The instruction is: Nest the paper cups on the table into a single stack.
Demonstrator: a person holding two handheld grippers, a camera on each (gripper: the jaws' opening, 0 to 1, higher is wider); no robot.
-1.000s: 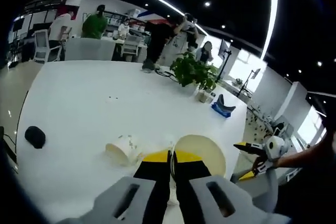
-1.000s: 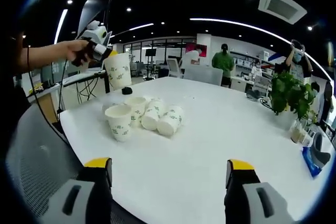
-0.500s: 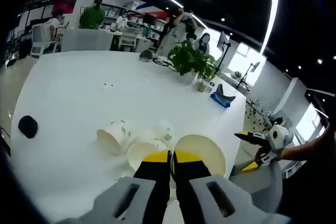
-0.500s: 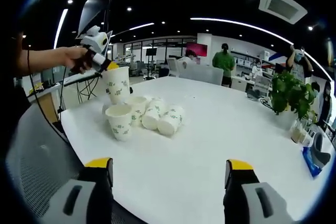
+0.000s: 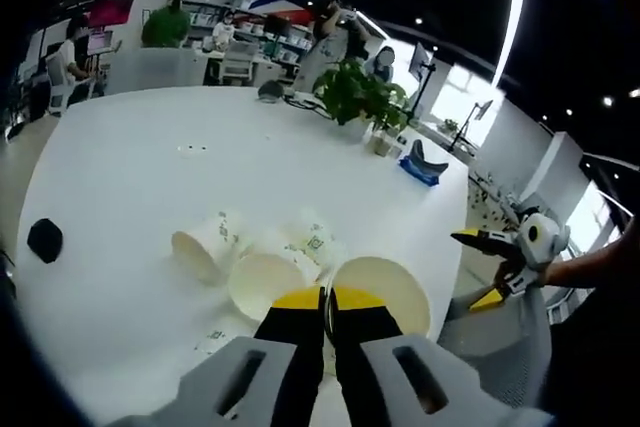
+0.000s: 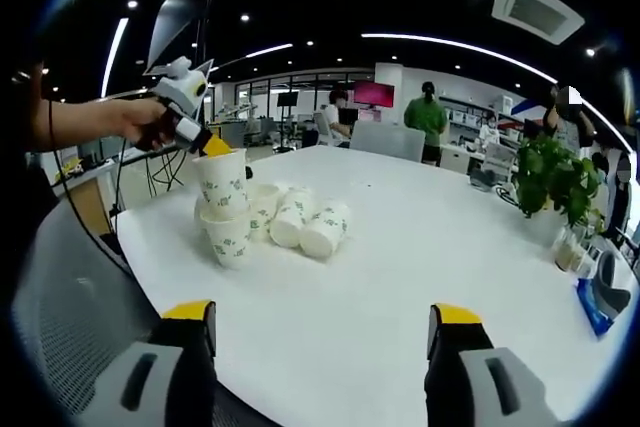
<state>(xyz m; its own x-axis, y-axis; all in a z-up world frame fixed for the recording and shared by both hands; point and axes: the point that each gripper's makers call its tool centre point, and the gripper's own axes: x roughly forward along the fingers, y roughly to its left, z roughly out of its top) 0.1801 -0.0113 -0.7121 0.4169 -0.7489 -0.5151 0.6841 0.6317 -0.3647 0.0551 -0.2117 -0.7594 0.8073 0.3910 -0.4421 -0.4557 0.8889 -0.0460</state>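
Above table edge (image 6: 150, 247) — left hand-held gripper (image 6: 212, 147) pinches paper cup (image 6: 224, 179); right hand-held gripper (image 6: 320, 322) spread.

- No text, label, brand or number can be read anywhere.
- The paper cups (image 6: 300, 222) at 10 o'clock carry green printed marks, too small to read.

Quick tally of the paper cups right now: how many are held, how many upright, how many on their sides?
Held cup in the left gripper: 1
Upright cups on the table: 2
Lying cups: 2
Total: 5 clearly visible; the cluster may hide another.
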